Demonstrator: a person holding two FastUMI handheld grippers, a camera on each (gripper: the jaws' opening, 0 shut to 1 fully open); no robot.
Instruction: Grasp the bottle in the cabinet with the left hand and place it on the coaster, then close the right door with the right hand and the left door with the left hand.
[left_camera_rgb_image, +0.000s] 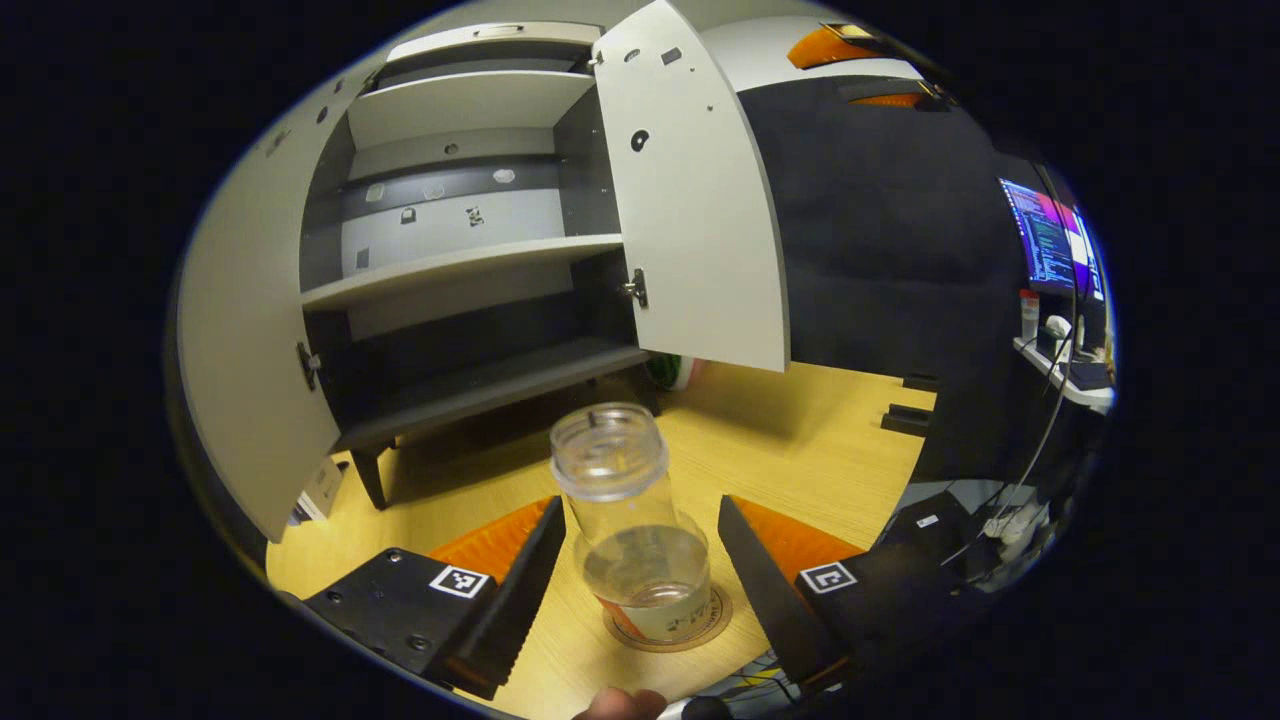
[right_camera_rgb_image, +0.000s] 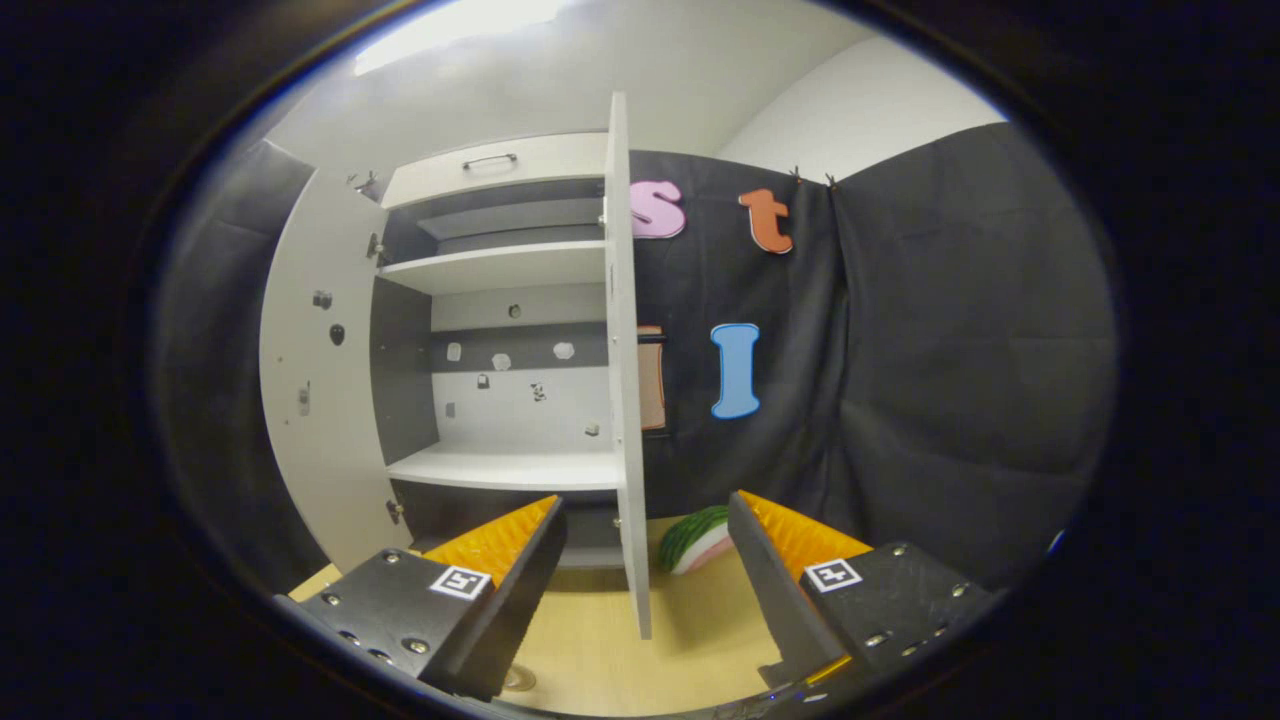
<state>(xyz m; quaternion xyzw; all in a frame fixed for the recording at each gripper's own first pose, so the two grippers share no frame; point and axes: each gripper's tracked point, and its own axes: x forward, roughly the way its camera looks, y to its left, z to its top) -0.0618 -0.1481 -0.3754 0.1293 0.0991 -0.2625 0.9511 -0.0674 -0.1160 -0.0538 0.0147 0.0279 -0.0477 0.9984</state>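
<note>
Wooden desk carries the cabinet, both doors swung wide. Right door is faced edge-on by the right gripper, fingers spread and empty, likely for closing. Bottle is set upright on the coaster near the front edge, between the left gripper's parted fingers, apparently released.

Light wooden tabletop. Green-rinded watermelon slice toy lying on it by the black cloth wall. Lit computer monitor above a cluttered white side shelf, far right.
</note>
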